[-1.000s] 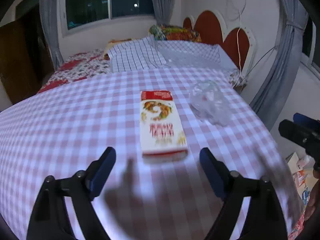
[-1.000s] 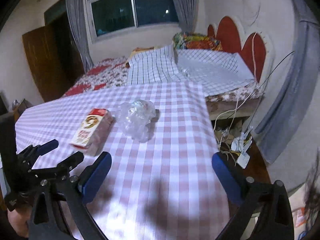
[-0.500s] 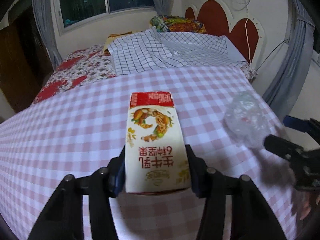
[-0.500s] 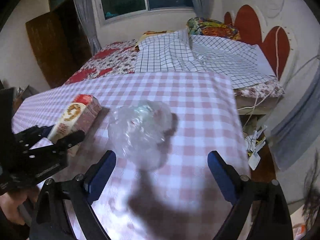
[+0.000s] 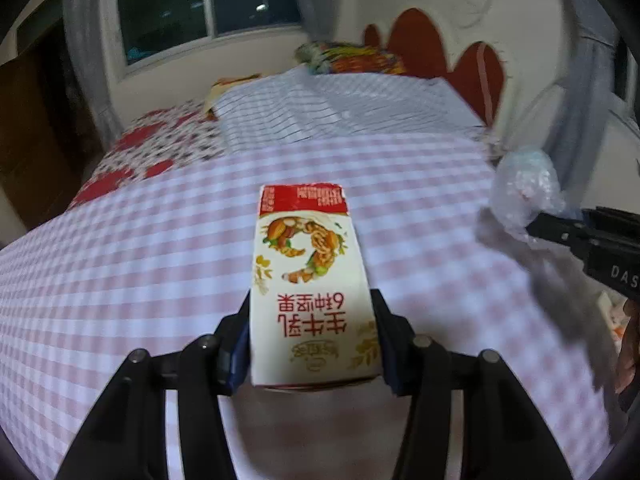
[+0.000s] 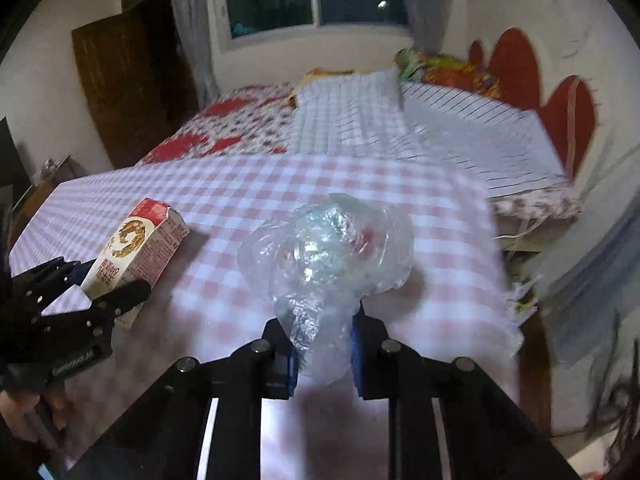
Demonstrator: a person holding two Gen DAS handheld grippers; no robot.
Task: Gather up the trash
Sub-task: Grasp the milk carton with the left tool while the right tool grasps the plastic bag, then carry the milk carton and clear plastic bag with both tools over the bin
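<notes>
A white and red milk carton (image 5: pixel 308 280) lies lengthwise on the pink checked tablecloth (image 5: pixel 120 260). My left gripper (image 5: pixel 312 344) is shut on its near end, blue pads pressed on both long sides. The same carton (image 6: pixel 136 248) shows at the left of the right wrist view, held by the left gripper (image 6: pixel 108 284). A crumpled clear plastic bag (image 6: pixel 328 256) sits near the table's right edge. My right gripper (image 6: pixel 324 344) is shut on the bag's near tail. From the left wrist view the bag (image 5: pixel 524 188) appears at far right, with the right gripper (image 5: pixel 560 224) behind it.
A bed (image 6: pixel 380 128) with a checked sheet and a red floral cover lies beyond the table. The table's right edge (image 6: pixel 500 264) drops to the floor and a grey curtain. A red headboard (image 5: pixel 440 52) stands against the far wall.
My left gripper closed on the carton. My right gripper moved forward to the plastic bag and closed on its near end.
</notes>
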